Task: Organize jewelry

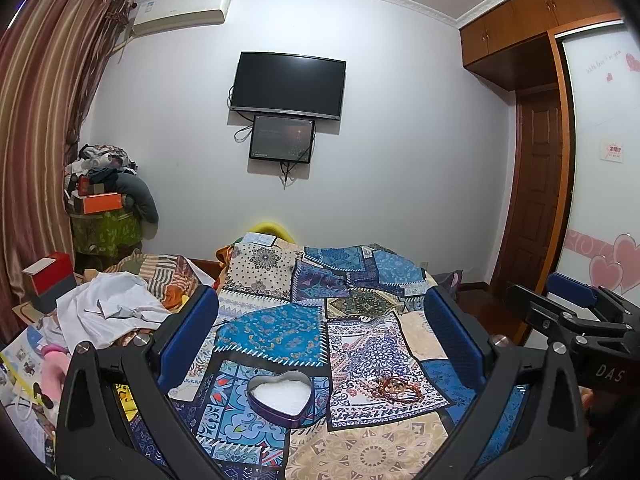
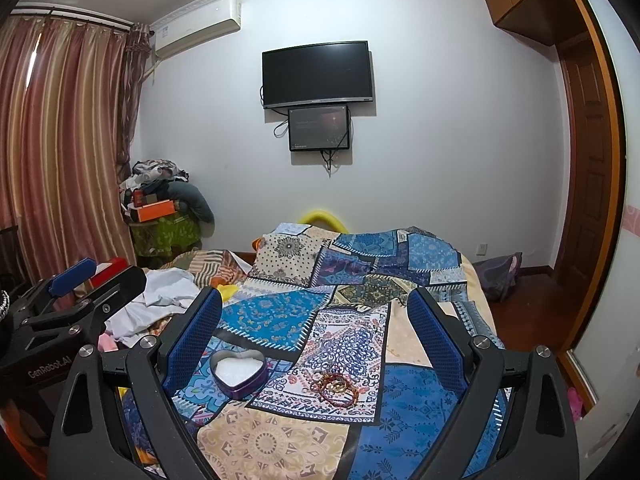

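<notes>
A heart-shaped purple tin (image 1: 279,398) (image 2: 238,373) with white lining lies open on the patchwork bedspread (image 1: 360,452) (image 2: 276,444). To its right rests a small heap of reddish-brown bead bracelets (image 1: 396,389) (image 2: 335,389). My left gripper (image 1: 320,326) hovers above the bed with its blue pads wide apart and nothing between them; the tin sits low between its fingers. My right gripper (image 2: 315,328) is likewise open and empty, with the bracelets low between its fingers. Each gripper shows at the edge of the other's view.
Crumpled white cloth (image 1: 108,308) (image 2: 160,296), a red box (image 1: 50,276) and papers clutter the bed's left side. A pile of clothes and boxes (image 1: 104,196) (image 2: 160,200) fills the far left corner by the curtain. A wardrobe and door (image 1: 536,184) stand at right.
</notes>
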A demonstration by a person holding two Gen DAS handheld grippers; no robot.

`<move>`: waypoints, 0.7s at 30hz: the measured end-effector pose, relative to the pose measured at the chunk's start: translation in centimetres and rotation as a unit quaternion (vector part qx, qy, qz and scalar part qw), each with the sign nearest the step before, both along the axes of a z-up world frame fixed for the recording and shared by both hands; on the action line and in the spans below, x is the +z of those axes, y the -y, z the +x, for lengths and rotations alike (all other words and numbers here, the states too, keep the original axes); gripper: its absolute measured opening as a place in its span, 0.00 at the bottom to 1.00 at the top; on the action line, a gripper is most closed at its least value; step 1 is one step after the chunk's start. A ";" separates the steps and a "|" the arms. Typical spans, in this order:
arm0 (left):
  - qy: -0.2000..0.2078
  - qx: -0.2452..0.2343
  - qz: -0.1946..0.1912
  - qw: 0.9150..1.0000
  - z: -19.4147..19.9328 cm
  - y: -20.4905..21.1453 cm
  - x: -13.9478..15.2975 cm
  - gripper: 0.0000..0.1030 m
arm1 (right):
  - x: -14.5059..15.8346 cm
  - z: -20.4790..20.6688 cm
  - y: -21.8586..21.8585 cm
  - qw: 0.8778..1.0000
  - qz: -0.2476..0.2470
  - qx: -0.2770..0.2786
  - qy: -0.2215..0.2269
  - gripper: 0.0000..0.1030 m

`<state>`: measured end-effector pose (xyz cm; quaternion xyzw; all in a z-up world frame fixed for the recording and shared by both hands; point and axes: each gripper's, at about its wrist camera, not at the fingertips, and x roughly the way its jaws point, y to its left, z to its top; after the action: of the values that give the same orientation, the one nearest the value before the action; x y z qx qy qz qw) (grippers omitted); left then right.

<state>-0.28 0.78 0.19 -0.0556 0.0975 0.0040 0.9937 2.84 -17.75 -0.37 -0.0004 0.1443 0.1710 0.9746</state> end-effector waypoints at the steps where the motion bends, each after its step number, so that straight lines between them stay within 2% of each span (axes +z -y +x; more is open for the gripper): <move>1: 0.000 0.003 -0.001 1.000 0.3 0.3 -0.4 1.00 | -0.1 0.1 0.0 1.000 0.000 0.000 -0.001 0.90; 11: -0.031 -0.003 -0.012 0.999 3.1 0.8 -2.1 1.00 | -1.5 1.8 0.6 1.000 -0.004 -0.010 -0.027 0.90; 15: -0.035 -0.008 0.004 0.999 5.2 1.3 -3.4 1.00 | -2.8 3.2 1.1 0.999 -0.013 -0.022 -0.046 0.90; 21: -0.091 -0.006 -0.003 0.996 8.7 2.3 -6.5 1.00 | -6.1 6.4 2.2 0.994 -0.030 -0.042 -0.100 0.90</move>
<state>8.39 -1.57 -6.30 -0.0569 0.1879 0.0025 0.9805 9.20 -19.95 -6.50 -0.0063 0.2458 0.1246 0.9613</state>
